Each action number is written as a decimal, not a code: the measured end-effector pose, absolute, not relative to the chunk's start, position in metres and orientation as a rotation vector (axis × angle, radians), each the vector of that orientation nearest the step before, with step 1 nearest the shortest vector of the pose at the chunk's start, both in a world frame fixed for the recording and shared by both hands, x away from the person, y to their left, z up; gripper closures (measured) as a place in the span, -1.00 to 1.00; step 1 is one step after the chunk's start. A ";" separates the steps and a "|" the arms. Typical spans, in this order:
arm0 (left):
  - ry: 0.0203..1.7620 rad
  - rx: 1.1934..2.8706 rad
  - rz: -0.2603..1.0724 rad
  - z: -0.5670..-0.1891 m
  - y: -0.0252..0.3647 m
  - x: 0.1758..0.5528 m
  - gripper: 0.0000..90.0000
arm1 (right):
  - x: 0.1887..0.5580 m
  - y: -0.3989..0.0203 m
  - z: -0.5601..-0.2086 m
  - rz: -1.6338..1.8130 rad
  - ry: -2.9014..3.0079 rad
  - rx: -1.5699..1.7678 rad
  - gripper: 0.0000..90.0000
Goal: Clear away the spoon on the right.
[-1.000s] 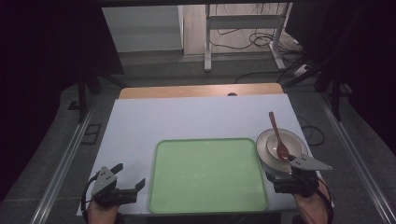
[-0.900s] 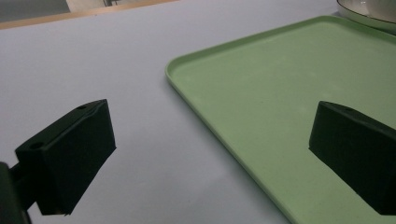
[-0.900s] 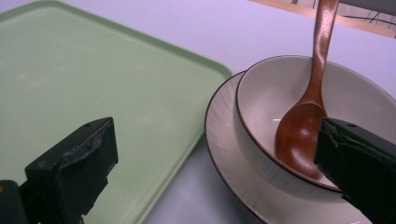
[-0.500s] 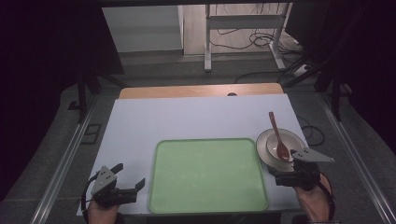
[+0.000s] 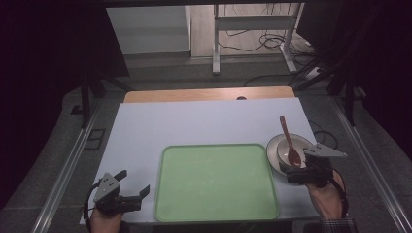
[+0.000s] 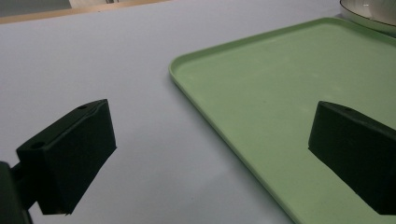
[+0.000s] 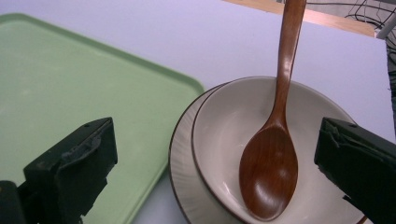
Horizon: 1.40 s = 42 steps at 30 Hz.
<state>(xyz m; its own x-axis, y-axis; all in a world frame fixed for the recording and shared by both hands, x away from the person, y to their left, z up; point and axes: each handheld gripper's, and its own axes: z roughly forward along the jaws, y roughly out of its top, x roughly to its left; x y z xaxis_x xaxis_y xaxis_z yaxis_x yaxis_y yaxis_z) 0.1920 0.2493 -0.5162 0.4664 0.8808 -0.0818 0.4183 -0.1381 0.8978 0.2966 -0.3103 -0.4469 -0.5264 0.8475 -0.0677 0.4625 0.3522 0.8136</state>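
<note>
— So, what is on the table (image 5: 145, 131)?

— A white surface with a green tray (image 5: 216, 182) lying flat near the person's edge. Just to the right of the tray stands a pale bowl (image 5: 286, 150) on a matching plate (image 7: 182, 177). A brown wooden spoon (image 5: 290, 145) lies in the bowl, its scoop on the bottom and its handle leaning out over the far rim.

— And the hands?

— Each holds a black two-jaw tool. The left gripper (image 5: 133, 184) sits at the near left corner of the table, beside the tray's left edge. Its jaws stand wide apart with nothing between them; in the left gripper view one jaw is over the white surface, the other over the tray.

— The other one?

— The right gripper (image 5: 291, 172) is at the near side of the bowl. Its jaws are also spread wide, gripping nothing. In the right gripper view the bowl and the spoon's scoop lie between them, one jaw over the tray's corner. Whether a jaw touches the bowl, I cannot tell.
</note>
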 end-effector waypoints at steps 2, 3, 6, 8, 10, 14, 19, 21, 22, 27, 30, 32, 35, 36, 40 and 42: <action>1.113 1.747 0.598 -0.516 0.249 0.192 -0.99 | 0.301 -0.311 -0.445 1.052 2.126 1.148 -1.00; 1.113 1.747 0.597 -0.516 0.249 0.192 -0.99 | 0.303 -0.311 -0.445 1.053 2.123 1.154 -1.00; 1.112 1.748 0.597 -0.516 0.249 0.192 -0.99 | 0.308 -0.311 -0.443 1.049 2.107 1.165 -1.00; 1.113 1.749 0.597 -0.516 0.249 0.192 -0.99 | 0.312 -0.311 -0.441 1.052 2.105 1.163 -1.00; 1.112 1.749 0.597 -0.516 0.249 0.192 -0.99 | 0.314 -0.311 -0.440 1.054 2.103 1.166 -1.00; 1.113 1.749 0.594 -0.516 0.249 0.192 -0.99 | 0.326 -0.309 -0.439 1.022 2.112 1.184 -1.00; 1.112 1.757 0.590 -0.517 0.248 0.193 -0.98 | 0.338 -0.307 -0.438 0.995 2.125 1.210 -1.00; 1.111 1.760 0.590 -0.517 0.248 0.193 -0.98 | 0.343 -0.306 -0.439 0.974 2.131 1.221 -1.00; 1.110 1.761 0.590 -0.517 0.248 0.193 -0.98 | 0.345 -0.306 -0.439 0.966 2.129 1.230 -1.00; 1.113 1.755 0.592 -0.517 0.249 0.193 -0.98 | 0.355 -0.306 -0.440 0.951 2.125 1.265 -1.00; 1.115 1.754 0.592 -0.517 0.249 0.193 -0.98 | 0.361 -0.304 -0.439 0.941 2.127 1.267 -1.00; 1.114 1.759 0.592 -0.517 0.248 0.193 -0.98 | 0.365 -0.303 -0.438 0.929 2.131 1.272 -0.99; 1.112 1.762 0.593 -0.517 0.248 0.193 -0.98 | 0.372 -0.302 -0.437 0.914 2.150 1.293 -0.92; 1.112 1.762 0.593 -0.517 0.248 0.193 -0.98 | 0.373 -0.301 -0.437 0.912 2.154 1.300 -0.86; 1.112 1.761 0.592 -0.517 0.248 0.193 -0.98 | 0.381 -0.298 -0.435 0.876 2.152 1.307 -0.63; 1.111 1.763 0.592 -0.517 0.248 0.193 -0.98 | 0.385 -0.298 -0.435 0.861 2.150 1.315 -0.50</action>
